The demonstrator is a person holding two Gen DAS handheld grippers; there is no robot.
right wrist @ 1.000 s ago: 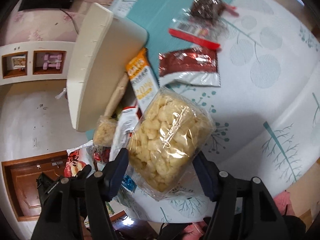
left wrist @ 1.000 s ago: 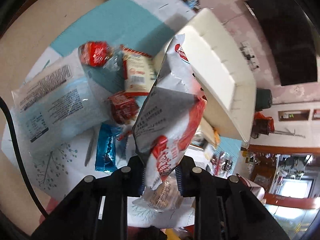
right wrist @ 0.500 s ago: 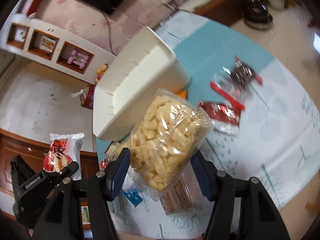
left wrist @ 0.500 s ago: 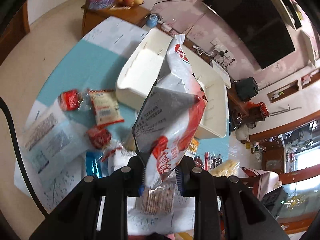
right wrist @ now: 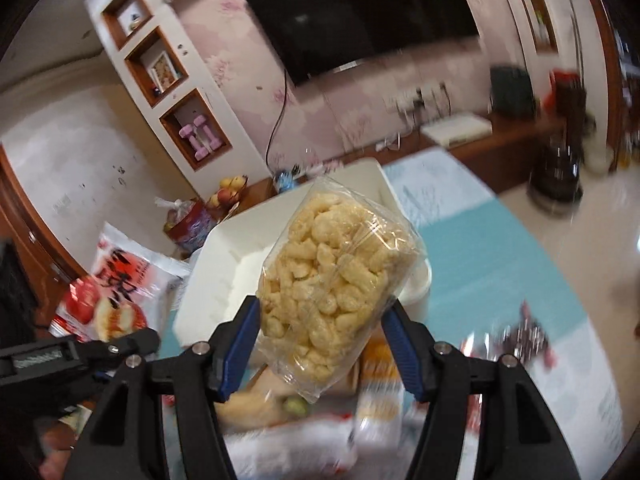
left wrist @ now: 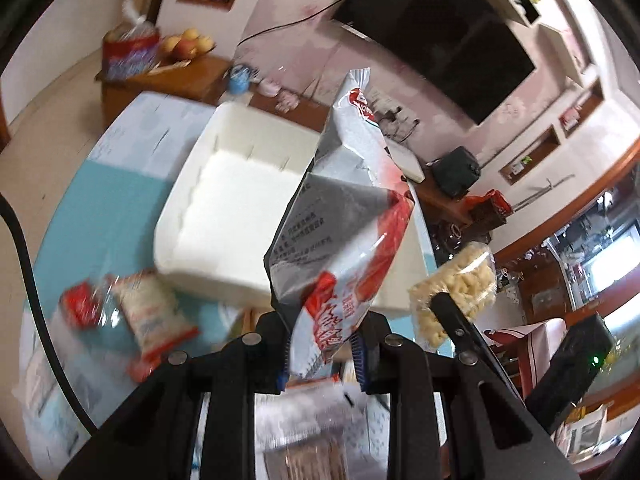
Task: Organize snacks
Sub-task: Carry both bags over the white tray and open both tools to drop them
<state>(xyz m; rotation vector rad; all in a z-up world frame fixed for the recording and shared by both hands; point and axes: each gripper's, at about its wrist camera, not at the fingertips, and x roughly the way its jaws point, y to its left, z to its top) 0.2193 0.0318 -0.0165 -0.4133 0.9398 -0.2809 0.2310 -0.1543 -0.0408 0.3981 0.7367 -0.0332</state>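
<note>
Early stage: white bin (left wrist: pixel 240 196) looks empty, left gripper (left wrist: pixel 322 354) clamps a red-and-silver snack bag (left wrist: pixel 340 240), right gripper (right wrist: pixel 320 344) grips a clear bag of puffs (right wrist: pixel 332 284), both raised near the bin, several packets (left wrist: pixel 152 316) left on the table.

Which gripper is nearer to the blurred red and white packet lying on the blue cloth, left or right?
Left. The left gripper, holding a silver-red bag, is just right of the packet. The right gripper, with a clear puffs bag, is farther right.
</note>
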